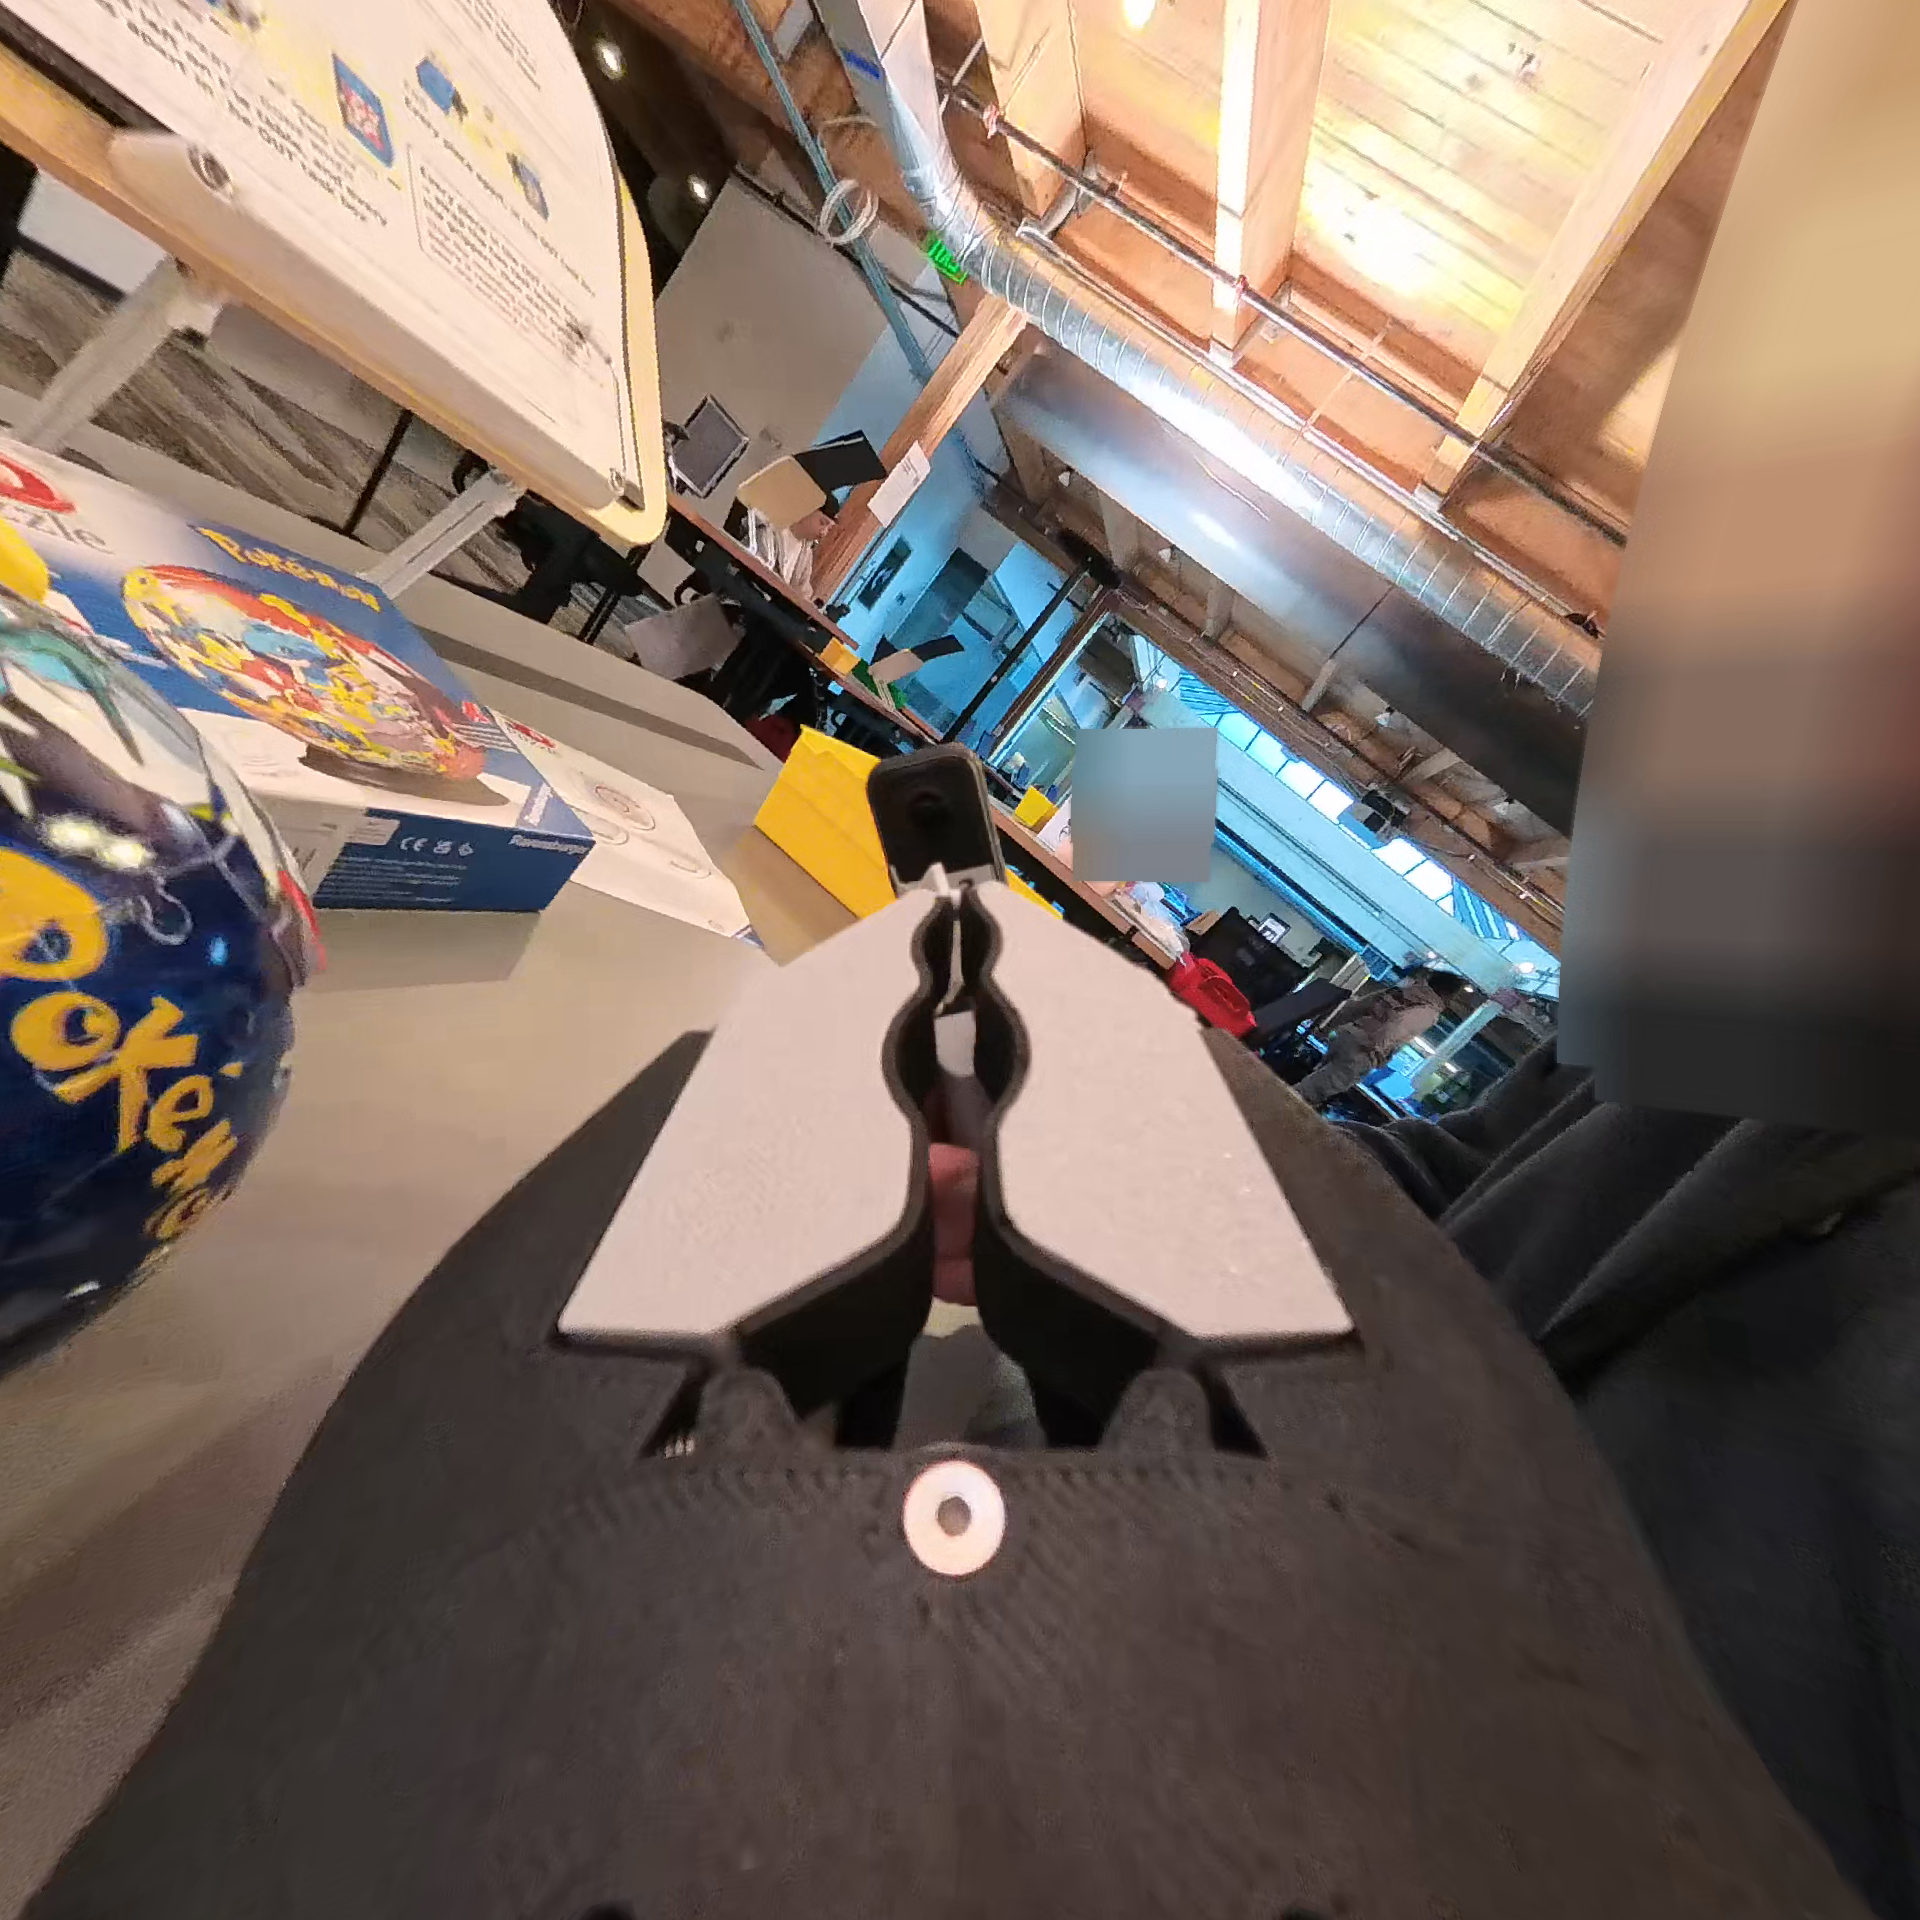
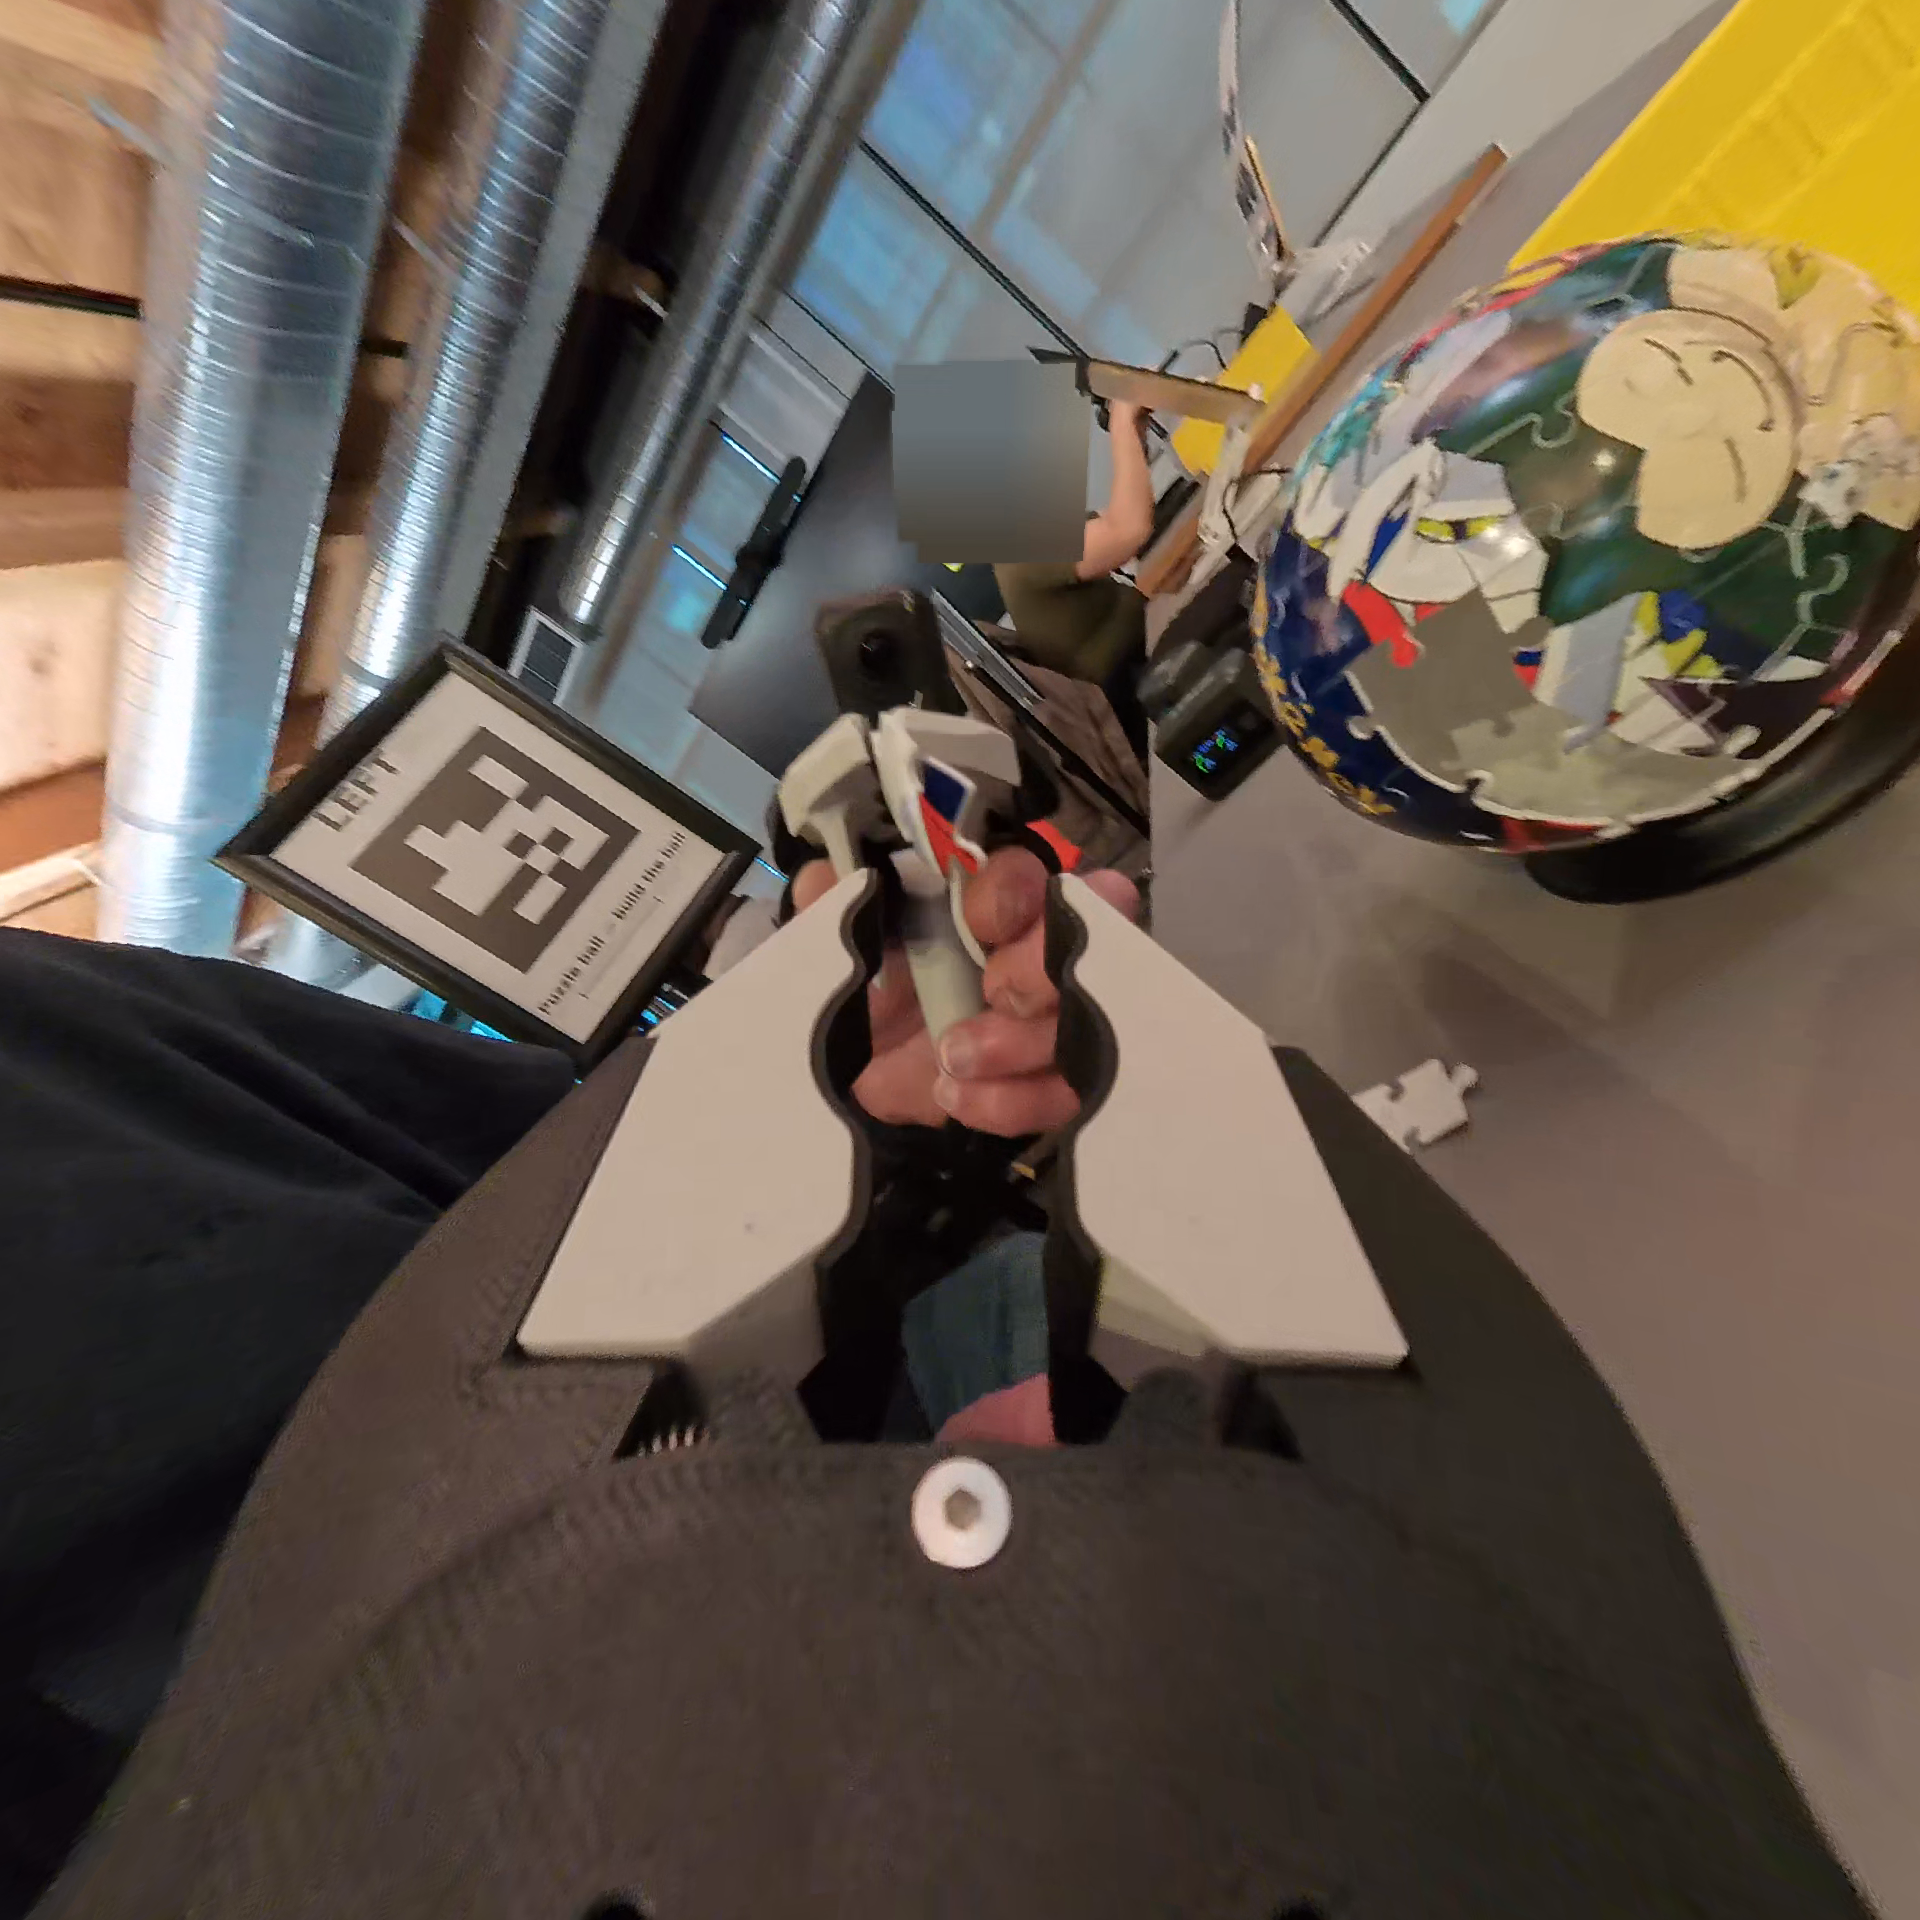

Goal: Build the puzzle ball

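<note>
Hand-held gripper [image 1: 961, 914], puzzle piece [image 1: 951, 961] edge-on.

- Puzzle ball [image 2: 1621, 530]: one, partly built, on a black stand up and to the right of the right tool [image 2: 961, 904].
- Loose puzzle piece [image 2: 1418, 1101]: one, on the surface [image 2: 1558, 1351] just right of that tool.
- Puzzle piece [image 2: 951, 821] pinched in the left tool [image 1: 961, 914]: one.
- Puzzle box [image 1: 343, 717]: one, left of the left tool.
- Yellow bin [image 1: 821, 821]: one.
- Framed marker card [image 2: 488, 842]: one.
</note>
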`<state>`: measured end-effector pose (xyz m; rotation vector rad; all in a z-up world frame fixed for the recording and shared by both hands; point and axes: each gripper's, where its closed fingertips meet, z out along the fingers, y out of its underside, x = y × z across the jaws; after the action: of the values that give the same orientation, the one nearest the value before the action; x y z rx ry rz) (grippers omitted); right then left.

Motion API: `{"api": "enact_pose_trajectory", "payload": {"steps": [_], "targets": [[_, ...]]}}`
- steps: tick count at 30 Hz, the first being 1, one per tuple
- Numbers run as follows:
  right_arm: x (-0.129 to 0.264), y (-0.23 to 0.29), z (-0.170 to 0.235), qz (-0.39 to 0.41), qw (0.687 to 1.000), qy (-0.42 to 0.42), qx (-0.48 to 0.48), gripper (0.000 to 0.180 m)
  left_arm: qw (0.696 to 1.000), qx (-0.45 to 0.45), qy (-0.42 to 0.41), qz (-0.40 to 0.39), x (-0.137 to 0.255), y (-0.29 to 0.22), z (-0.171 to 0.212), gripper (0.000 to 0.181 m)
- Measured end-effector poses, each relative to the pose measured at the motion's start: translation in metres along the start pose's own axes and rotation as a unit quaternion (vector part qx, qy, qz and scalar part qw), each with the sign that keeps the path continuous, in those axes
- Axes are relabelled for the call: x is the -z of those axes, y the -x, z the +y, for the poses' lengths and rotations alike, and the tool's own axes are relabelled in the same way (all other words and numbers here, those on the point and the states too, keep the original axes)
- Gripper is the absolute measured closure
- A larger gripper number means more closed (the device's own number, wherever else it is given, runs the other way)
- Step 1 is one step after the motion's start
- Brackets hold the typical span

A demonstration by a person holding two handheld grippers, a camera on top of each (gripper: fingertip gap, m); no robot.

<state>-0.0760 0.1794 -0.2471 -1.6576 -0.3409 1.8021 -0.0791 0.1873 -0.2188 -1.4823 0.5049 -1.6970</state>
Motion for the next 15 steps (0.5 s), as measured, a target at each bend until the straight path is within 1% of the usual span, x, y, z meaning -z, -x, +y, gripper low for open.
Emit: {"api": "enact_pose_trajectory", "payload": {"steps": [2, 4, 6, 9, 12, 15], "targets": [[-0.001, 0.008, -0.005, -0.018, 1.0, -0.016, -0.001, 0.158, 1.0, 0.014, -0.007, 0.004, -0.001, -0.001, 0.002, 0.179], [-0.001, 0.009, -0.007, -0.019, 1.0, -0.024, 0.0, 0.171, 1.0, 0.019, -0.013, 0.008, -0.001, -0.002, 0.003, 0.179], [0.001, 0.009, -0.009, -0.027, 0.999, -0.028, -0.008, 0.173, 0.999, 0.026, -0.021, 0.007, -0.001, -0.002, 0.004, 0.179], [0.004, 0.011, -0.008, -0.032, 0.999, -0.016, 0.006, 0.178, 1.0, 0.023, -0.015, 0.0, 0.0, 0.002, 0.008, 0.179], [0.008, 0.008, -0.013, -0.021, 1.0, -0.008, 0.019, 0.18, 0.999, -0.024, 0.038, -0.026, 0.004, 0.008, 0.018, 0.18], [0.012, 0.002, -0.017, -0.022, 1.0, -0.006, 0.006, 0.179, 0.994, -0.07, 0.063, -0.053, 0.006, 0.012, 0.017, 0.173]]}}
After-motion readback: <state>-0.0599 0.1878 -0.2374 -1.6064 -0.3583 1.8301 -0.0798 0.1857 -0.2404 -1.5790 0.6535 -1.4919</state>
